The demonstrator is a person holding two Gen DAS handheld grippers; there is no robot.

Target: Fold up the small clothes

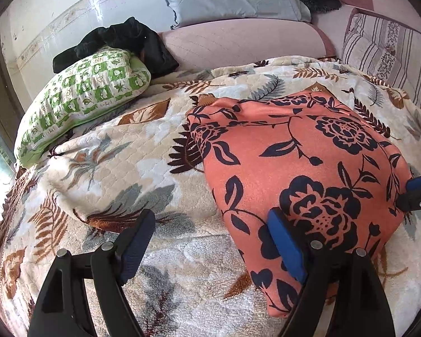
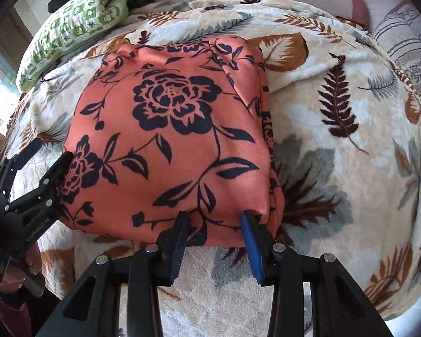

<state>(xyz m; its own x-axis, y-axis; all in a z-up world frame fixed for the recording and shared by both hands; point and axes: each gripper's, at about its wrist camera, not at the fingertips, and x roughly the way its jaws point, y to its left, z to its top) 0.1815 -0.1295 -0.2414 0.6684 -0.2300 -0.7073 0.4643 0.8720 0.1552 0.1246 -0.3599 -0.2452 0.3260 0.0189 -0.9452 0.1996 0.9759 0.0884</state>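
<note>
Orange floral garment [image 2: 171, 140] lies on the leaf-print blanket [image 2: 336, 146] of the bed, already folded into a compact rectangle w/ layers stacked at its right edge. Right gripper [image 2: 214, 238] fingers look clamped on near edge fabric, bunched btwn them; left gripper [image 1: 210, 241] fingers wide apart, empty, one resting on garment's near-left corner. Judgement: mostly done, approx. one last fold/tidy left.

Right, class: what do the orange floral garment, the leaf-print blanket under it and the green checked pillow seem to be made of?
Orange floral garment: probably a soft brushed knit or fleece; matte, faintly fuzzy.
Leaf-print blanket: plush synthetic fleece, seemingly; fluffy pile with embossed quilt lines.
Green checked pillow: likely woven cotton; flat, matte print, puckered surface.
</note>
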